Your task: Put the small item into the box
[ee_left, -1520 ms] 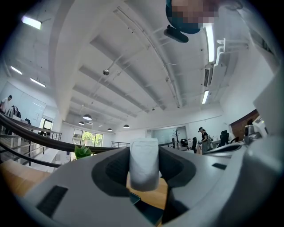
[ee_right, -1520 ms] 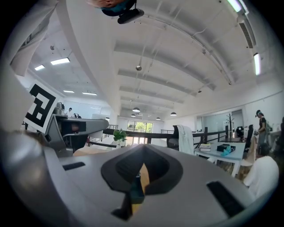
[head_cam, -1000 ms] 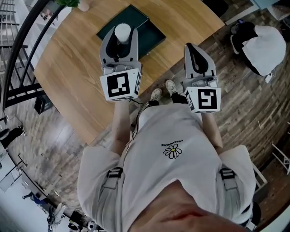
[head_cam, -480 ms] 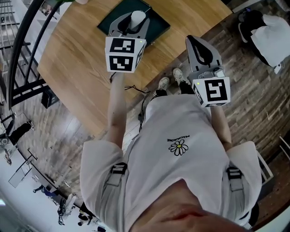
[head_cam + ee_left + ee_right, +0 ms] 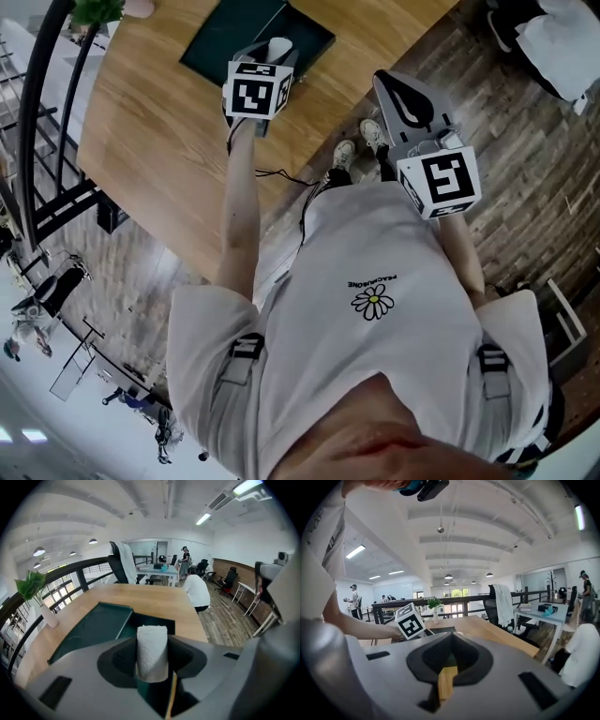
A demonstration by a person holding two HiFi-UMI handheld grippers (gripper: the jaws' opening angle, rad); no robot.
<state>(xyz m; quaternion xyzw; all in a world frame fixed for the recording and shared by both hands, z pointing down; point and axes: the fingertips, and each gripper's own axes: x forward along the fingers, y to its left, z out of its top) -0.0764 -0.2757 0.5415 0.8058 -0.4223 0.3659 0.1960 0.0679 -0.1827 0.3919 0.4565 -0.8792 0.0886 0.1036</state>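
Since the left gripper (image 5: 272, 58) is clamped on the white roll (image 5: 151, 651) right over the dark green box (image 5: 89, 630), only the drop is left, and the right gripper (image 5: 449, 663) sits narrow and empty

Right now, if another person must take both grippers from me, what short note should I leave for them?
Left gripper: shut on the white roll, held upright, pointing down toward the box.
Right gripper: jaws together, nothing between them, held off the table's near edge, away from the box.
Things: the dark green box lies open on the wooden table; the roll hangs in front of its dark open part.
Done: the roll is picked up and brought to the box.
Left: lower the roll into the open part, open the left jaws, and pull the gripper back.
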